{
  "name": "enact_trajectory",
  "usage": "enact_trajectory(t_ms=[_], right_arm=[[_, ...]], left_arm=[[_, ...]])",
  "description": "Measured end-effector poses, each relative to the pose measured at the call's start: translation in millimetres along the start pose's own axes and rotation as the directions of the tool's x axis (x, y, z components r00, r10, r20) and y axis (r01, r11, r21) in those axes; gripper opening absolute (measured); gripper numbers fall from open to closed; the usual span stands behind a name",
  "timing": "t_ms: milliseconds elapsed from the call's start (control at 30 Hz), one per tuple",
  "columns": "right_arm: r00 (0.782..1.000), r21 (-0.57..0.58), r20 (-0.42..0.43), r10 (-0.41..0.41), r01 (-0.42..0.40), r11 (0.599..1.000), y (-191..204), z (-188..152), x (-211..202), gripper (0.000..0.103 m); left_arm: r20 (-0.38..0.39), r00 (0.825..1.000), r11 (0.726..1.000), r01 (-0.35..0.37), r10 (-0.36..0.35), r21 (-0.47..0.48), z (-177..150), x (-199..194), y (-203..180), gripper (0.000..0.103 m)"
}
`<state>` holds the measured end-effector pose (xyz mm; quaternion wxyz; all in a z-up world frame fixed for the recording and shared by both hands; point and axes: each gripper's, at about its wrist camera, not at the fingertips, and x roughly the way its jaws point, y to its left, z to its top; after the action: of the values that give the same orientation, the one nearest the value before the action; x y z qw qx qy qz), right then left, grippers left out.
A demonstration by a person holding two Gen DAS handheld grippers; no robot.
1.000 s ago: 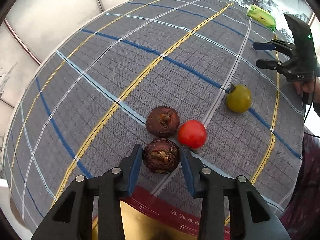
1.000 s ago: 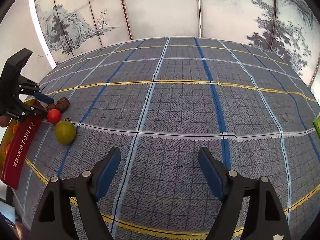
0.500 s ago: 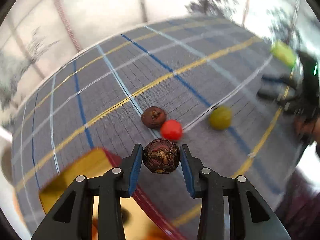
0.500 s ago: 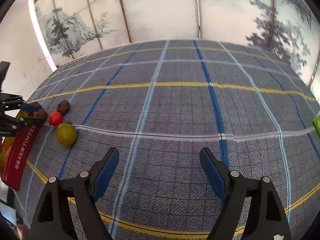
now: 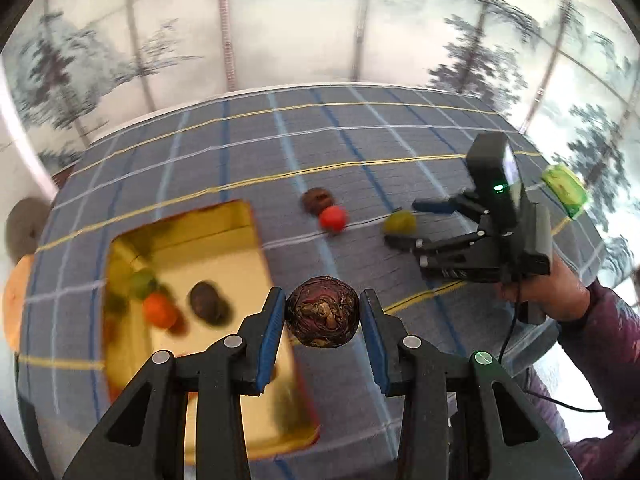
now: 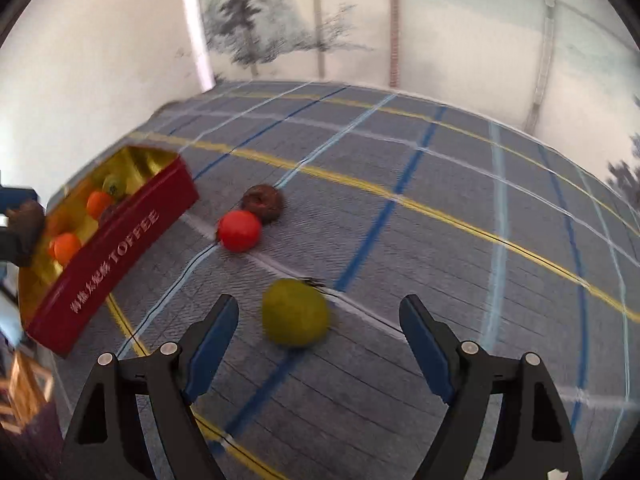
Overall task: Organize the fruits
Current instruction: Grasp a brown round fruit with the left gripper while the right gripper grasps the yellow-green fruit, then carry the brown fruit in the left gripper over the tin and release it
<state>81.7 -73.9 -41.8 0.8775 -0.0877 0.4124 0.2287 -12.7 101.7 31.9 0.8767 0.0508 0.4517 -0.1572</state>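
My left gripper is shut on a dark brown wrinkled fruit and holds it in the air just right of the red toffee tin, whose gold inside holds several fruits. My right gripper is open, its fingers on either side of a yellow-green fruit on the cloth, not touching it. A red fruit and another dark brown fruit lie just beyond it. The same fruits show in the left wrist view: the red fruit, the brown fruit, the yellow-green fruit between my right gripper's fingers.
The table carries a grey checked cloth with blue, yellow and white lines. The red tin stands at the left. A green packet lies at the far right edge. Painted wall panels stand behind the table.
My left gripper has lifted the dark brown fruit off the cloth and carried it left toward the tin. My right gripper has swung left and come down around the yellow-green fruit.
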Motion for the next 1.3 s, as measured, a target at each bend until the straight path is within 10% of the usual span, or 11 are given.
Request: enact_trajectory(t_ms=[67,500,1300], right_arm=[[0.998,0.003,-0.056,-0.007,0.007,1.000,1.9,-2.4,14.7,0.033],[0.981,0.280,0.017,-0.192,0.180,0.943,-60.4,-37.5,-30.5,0.032],[0.972,0.266,-0.044,-0.232,0.235,0.935,-61.6,-41.5,-24.8,0.033]], left_arm=[[0.009,0.999,0.999,-0.041,0.041,-0.023,-9.0,-9.6,7.2,0.039],[0.030,0.983,0.977,-0.178,0.183,-0.116,-58.2,-36.9,43.5,0.039],[0.042,0.981,0.963,-0.179,0.191,-0.200,-69.1,-21.6,72.4,0.040]])
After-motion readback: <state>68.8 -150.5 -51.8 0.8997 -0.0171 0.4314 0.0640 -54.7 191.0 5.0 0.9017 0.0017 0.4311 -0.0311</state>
